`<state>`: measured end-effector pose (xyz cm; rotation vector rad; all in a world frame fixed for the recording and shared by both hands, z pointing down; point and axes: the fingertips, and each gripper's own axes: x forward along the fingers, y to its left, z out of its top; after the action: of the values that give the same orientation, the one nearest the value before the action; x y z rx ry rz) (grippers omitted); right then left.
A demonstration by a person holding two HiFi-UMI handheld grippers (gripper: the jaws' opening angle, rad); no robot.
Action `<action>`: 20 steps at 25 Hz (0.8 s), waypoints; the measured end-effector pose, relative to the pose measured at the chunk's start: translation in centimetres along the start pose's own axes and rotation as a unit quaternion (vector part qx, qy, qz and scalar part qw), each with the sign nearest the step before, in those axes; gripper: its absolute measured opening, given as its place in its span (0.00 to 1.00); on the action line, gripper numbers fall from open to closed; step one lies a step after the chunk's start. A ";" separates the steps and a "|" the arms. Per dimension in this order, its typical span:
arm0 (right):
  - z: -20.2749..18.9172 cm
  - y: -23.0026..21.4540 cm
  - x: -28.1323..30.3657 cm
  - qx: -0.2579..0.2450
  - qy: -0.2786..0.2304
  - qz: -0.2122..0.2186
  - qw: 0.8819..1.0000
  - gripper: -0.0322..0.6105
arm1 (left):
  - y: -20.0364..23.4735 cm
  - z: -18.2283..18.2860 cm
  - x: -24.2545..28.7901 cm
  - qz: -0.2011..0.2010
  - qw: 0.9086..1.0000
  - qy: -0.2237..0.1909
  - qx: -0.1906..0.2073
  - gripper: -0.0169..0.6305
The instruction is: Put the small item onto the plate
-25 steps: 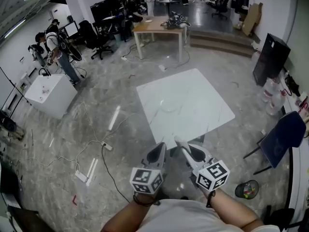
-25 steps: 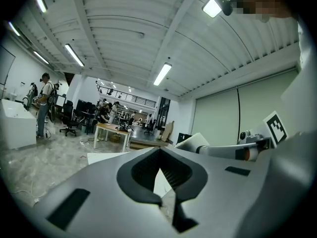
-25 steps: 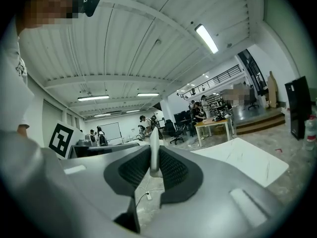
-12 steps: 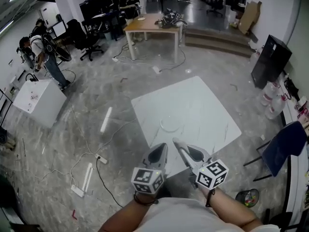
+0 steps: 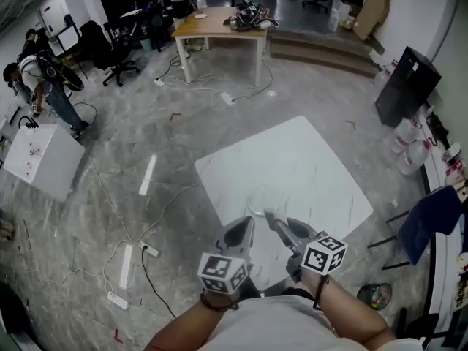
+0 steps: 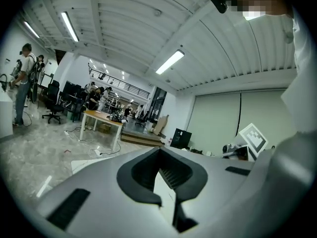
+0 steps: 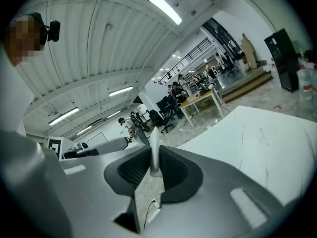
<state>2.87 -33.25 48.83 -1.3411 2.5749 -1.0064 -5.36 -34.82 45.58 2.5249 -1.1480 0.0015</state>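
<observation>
A clear round plate [image 5: 265,199] lies near the front corner of the white square table [image 5: 307,159]. My right gripper [image 5: 270,216] reaches over the table's near edge, its tip just short of the plate. It is shut on the small item [image 7: 154,150], a thin pale sliver that stands up between the pads. My left gripper [image 5: 246,225] hovers beside it at the same edge, left of the plate. Its jaws meet at the tip [image 6: 159,150] with nothing seen between them. In the right gripper view the table top [image 7: 267,143] spreads out to the right.
A wooden table [image 5: 219,22] with clutter stands far back, with office chairs and people [image 5: 44,86] at the left. A white box [image 5: 40,159], floor cables and power strips [image 5: 121,298] lie left. A black cabinet [image 5: 406,86], a blue chair [image 5: 424,221] and a bin [image 5: 376,296] are right.
The person has walked up to the white table. Both grippers, earlier over bare floor, now reach its near edge by the plate. The right gripper has rolled somewhat.
</observation>
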 end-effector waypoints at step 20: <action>-4.4 -18.6 13.0 0.173 0.118 0.018 0.978 0.14 | 7.6 -4.2 10.0 0.107 0.993 0.045 -0.029 0.03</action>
<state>6.52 -48.30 65.94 -1.1402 2.4071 -1.6035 -3.61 -45.30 53.47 2.3165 -1.3548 0.1335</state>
